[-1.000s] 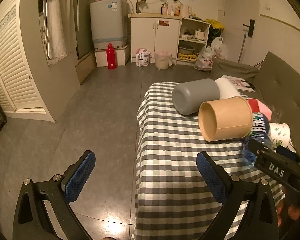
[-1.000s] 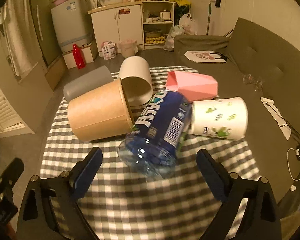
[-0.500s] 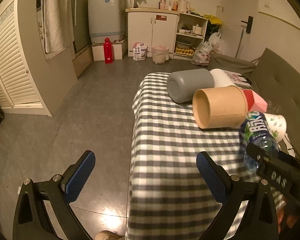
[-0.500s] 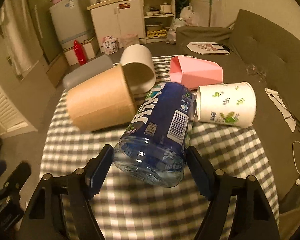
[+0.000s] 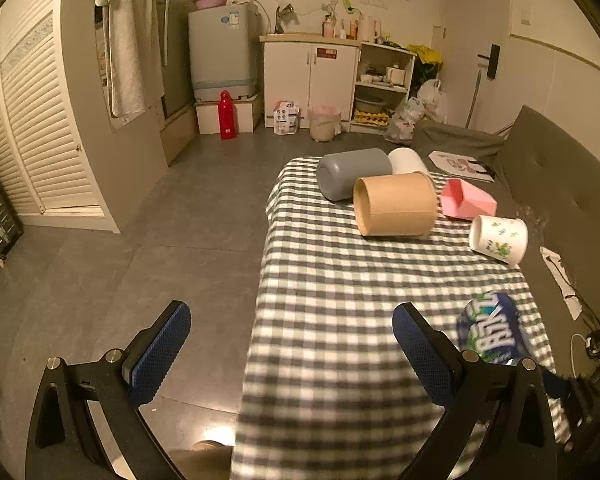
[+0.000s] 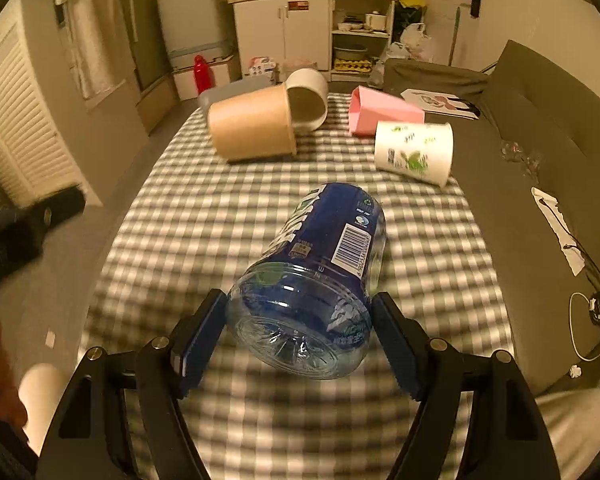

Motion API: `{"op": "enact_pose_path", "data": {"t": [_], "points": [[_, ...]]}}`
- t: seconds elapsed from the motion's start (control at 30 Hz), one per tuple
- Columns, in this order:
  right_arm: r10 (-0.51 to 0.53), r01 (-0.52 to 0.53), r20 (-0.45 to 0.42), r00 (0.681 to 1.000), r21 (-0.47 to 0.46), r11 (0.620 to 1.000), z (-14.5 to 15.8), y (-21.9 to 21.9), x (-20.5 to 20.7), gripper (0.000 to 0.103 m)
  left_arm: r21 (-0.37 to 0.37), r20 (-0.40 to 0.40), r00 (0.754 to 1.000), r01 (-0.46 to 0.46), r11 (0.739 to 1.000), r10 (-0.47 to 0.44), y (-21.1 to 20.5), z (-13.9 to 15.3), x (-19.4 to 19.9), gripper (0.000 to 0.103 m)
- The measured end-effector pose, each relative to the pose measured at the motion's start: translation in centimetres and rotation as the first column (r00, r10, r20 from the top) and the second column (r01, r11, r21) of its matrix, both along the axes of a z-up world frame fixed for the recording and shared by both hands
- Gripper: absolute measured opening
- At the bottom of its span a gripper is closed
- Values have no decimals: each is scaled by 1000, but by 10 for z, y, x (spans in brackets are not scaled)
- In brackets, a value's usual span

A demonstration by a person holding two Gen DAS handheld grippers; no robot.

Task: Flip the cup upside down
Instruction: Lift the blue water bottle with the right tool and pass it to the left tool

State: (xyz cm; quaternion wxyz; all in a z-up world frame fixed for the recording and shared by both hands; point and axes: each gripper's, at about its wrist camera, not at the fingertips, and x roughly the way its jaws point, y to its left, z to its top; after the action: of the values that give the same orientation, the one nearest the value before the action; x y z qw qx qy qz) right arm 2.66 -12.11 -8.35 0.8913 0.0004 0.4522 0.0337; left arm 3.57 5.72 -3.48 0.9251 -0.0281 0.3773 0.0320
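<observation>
My right gripper [image 6: 298,328] is shut on the base end of a clear plastic cup with a blue label [image 6: 320,276], held on its side above the checked tablecloth [image 6: 220,208]. The blue cup also shows in the left wrist view [image 5: 490,334], low at the right. My left gripper [image 5: 292,356] is open and empty, near the table's left front edge, partly over the floor. Lying on their sides further back are a brown paper cup [image 6: 252,128], a white cup [image 6: 308,100], a pink cup [image 6: 380,112] and a white cup with green leaves [image 6: 414,152].
A grey cup [image 5: 352,172] lies on its side at the table's far left corner. A grey sofa [image 6: 540,120] runs along the right of the table, with cables [image 6: 592,304] on it. White cupboards [image 5: 312,76], a washing machine [image 5: 222,60] and a red bottle [image 5: 227,116] stand at the back.
My right gripper closed on the blue-labelled cup and drew it back towards the front of the table, away from the other cups. My left gripper pulled back and stayed open.
</observation>
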Motion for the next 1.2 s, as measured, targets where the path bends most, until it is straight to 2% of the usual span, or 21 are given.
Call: {"op": "enact_pose_path", "data": {"t": [0.2,0.37,0.57,0.7,0.8,1.0,1.2], "points": [[48,-48,-18,999,8,999,-8,-3,-42,74,-7,-6,1000,9,1000,-9,-17,-2,-30,103],[77,-78,-12,997,-28,997,-17,2,-52,74,17,-6,1000,20,1000,-19,-27,-2,-41,103],[63,-62,-12,998,41,997,-12,-6,-55,75,42,-8,1000,13,999,-13,-28,0,-46,103],[51,-51,11,999,52,997,1,-13,-59,84,44,-2,1000,2,999,-2,-27,5,-49,103],[50,-51,31,998,66,996,19,-20,-65,85,53,11,1000,-3,999,2,-28,11,-51,103],[41,-50,139,989,58,997,60,-43,-83,90,31,30,1000,2,1000,-2,-41,25,-55,103],[-62,53,230,971,43,998,87,-97,-94,94,34,38,996,75,997,-76,-79,30,-66,103]]}}
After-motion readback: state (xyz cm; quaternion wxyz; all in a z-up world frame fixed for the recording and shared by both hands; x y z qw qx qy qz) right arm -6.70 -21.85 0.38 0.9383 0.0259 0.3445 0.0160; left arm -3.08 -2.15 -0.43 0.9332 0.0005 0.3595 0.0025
